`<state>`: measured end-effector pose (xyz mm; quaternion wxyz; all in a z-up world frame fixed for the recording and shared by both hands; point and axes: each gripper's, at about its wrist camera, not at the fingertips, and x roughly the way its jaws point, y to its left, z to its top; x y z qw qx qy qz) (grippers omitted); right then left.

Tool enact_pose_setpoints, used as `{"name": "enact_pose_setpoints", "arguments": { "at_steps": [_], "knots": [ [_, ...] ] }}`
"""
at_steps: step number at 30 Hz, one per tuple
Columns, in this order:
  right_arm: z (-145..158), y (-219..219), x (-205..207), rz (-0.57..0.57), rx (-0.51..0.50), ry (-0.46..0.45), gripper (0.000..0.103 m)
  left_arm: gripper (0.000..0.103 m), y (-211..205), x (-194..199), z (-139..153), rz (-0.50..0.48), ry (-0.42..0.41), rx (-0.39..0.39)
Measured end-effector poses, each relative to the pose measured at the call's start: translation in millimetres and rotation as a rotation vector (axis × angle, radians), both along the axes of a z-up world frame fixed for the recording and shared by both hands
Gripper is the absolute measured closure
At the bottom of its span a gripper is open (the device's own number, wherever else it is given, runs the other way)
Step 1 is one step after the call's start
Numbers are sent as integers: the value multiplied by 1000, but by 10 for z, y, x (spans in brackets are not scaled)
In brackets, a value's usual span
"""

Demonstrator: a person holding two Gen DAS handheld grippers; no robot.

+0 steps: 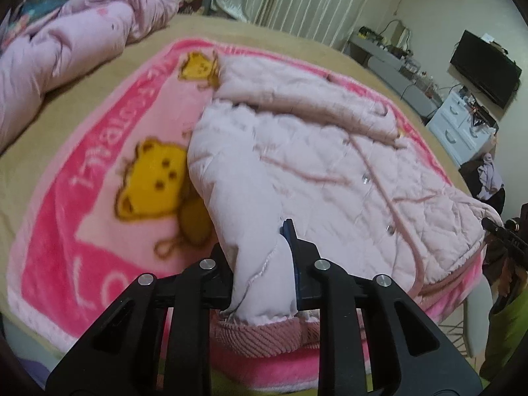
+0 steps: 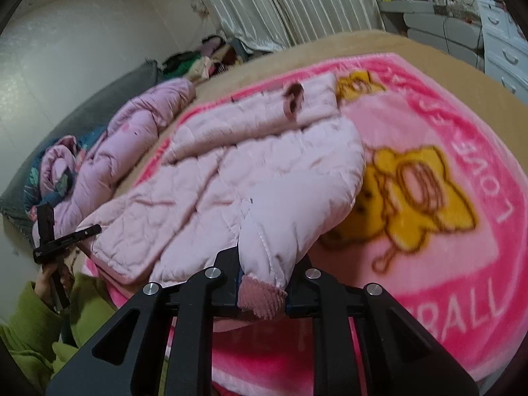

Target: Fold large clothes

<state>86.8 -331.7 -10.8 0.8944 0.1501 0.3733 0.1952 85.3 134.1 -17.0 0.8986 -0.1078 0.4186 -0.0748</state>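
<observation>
A pale pink quilted jacket lies spread on a pink cartoon blanket on the bed. It also shows in the right wrist view. My left gripper is shut on one sleeve near its ribbed cuff, held just above the blanket's near edge. My right gripper is shut on the other sleeve, its ribbed cuff hanging between the fingers. Each gripper shows at the edge of the other's view, the right one and the left one.
A crumpled lilac duvet lies at the bed's far side. The tan bedsheet surrounds the blanket. A desk, white drawers and a dark monitor stand by the wall. The person's green sleeve is near.
</observation>
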Motion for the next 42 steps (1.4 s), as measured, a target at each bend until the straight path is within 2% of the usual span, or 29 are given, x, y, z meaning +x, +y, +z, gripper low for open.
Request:
{"name": "enact_pose_setpoints", "arguments": {
  "at_steps": [8, 15, 22, 30, 36, 42],
  "knots": [
    [317, 17, 305, -17, 17, -115, 88, 88, -13, 276, 336, 2, -57, 4],
    [463, -74, 617, -69, 69, -155, 88, 88, 44, 619, 554, 6, -105, -25],
    [632, -29, 979, -73, 39, -230, 88, 88, 41, 1046, 725, -4, -125, -4],
    [807, -41, 1446, -100, 32, -267, 88, 88, 95, 1378, 853, 13, -153, -14],
    [834, -54, 1788, -137, 20, -264, 88, 88, 118, 1575, 925, 7, -170, 20],
    [836, 5, 2146, -165, -32, -255, 88, 88, 103, 1794, 948, 8, -178, 49]
  ]
}}
